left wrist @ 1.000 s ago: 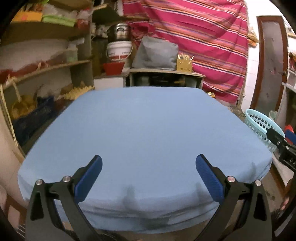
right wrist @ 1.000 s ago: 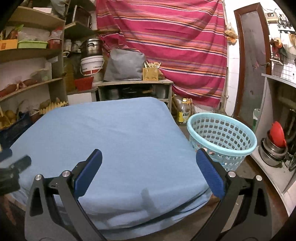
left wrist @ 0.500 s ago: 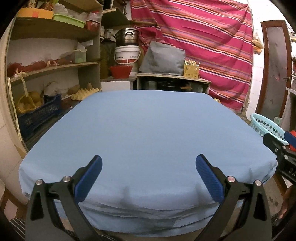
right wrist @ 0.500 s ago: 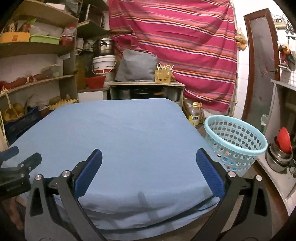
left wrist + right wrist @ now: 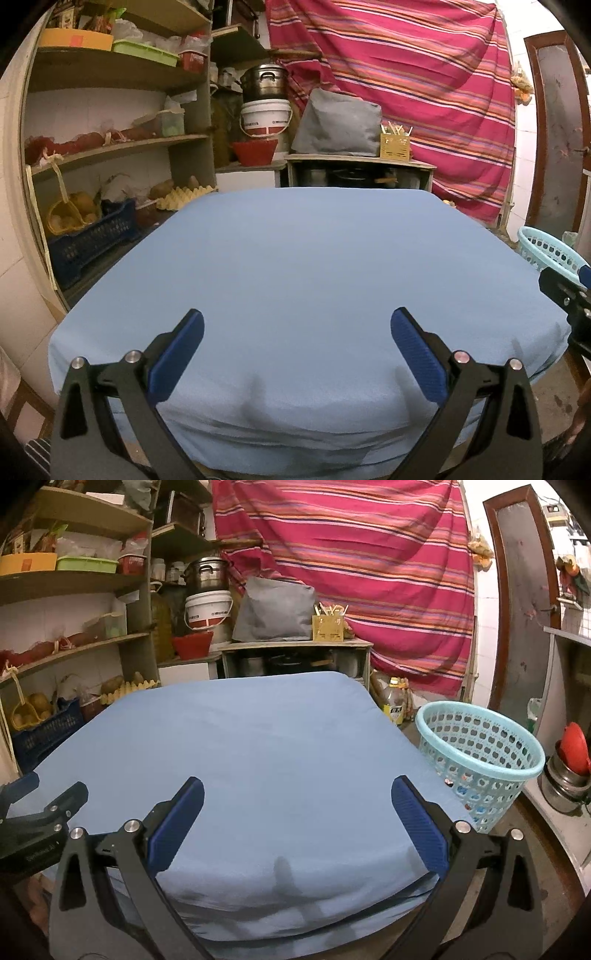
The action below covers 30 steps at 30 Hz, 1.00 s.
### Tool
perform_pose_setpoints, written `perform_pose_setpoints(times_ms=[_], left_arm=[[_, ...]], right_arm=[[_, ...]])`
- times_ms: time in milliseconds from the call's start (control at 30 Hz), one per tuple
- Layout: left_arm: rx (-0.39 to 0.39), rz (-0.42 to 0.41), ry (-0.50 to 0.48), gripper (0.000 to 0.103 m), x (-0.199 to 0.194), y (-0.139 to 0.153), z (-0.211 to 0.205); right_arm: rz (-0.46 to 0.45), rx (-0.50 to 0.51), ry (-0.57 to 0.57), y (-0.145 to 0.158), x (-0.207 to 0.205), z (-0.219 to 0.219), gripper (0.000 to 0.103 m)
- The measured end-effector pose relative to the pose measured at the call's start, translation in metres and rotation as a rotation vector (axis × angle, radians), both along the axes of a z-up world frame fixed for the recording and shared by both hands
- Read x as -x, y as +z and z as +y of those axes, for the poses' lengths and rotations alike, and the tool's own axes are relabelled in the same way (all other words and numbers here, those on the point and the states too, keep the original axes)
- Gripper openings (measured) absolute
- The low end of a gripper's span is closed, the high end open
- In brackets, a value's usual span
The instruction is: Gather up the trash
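In the left wrist view the left gripper (image 5: pixel 295 343) fills the bottom of the frame with its blue fingers spread wide and nothing between them, over the blue-covered table (image 5: pixel 295 266); only a sliver of the basket (image 5: pixel 546 251) shows at the right edge. The right wrist view has the right gripper (image 5: pixel 295 823) spread just as wide and bare, and it alone shows the whole basket (image 5: pixel 480 760) at right, with small coloured bits low inside it, plus a yellow-labelled bottle (image 5: pixel 396 707) whose writing is too small to read.

Dim, warm indoor light; my fingers cast soft shadows on the smooth blue cloth-covered table (image 5: pixel 280 753). Fisheye bends the edges; corners go black.
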<state>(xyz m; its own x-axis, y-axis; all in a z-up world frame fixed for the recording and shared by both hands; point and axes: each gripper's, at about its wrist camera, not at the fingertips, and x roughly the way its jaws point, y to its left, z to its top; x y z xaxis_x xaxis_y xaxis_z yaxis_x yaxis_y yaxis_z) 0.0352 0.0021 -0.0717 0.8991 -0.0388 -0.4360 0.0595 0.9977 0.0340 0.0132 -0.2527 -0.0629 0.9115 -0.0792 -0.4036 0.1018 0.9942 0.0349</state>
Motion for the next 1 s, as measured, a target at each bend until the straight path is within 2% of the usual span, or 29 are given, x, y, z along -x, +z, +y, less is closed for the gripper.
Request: perform_pose_setpoints(times_ms=[1000], left_arm=[[-0.018,-0.016,0.021,0.099,-0.0083,-0.0018,0.0062]], right_arm=[[-0.003,-0.009,0.024,0.0001,-0.0043,0.0001,0.099]])
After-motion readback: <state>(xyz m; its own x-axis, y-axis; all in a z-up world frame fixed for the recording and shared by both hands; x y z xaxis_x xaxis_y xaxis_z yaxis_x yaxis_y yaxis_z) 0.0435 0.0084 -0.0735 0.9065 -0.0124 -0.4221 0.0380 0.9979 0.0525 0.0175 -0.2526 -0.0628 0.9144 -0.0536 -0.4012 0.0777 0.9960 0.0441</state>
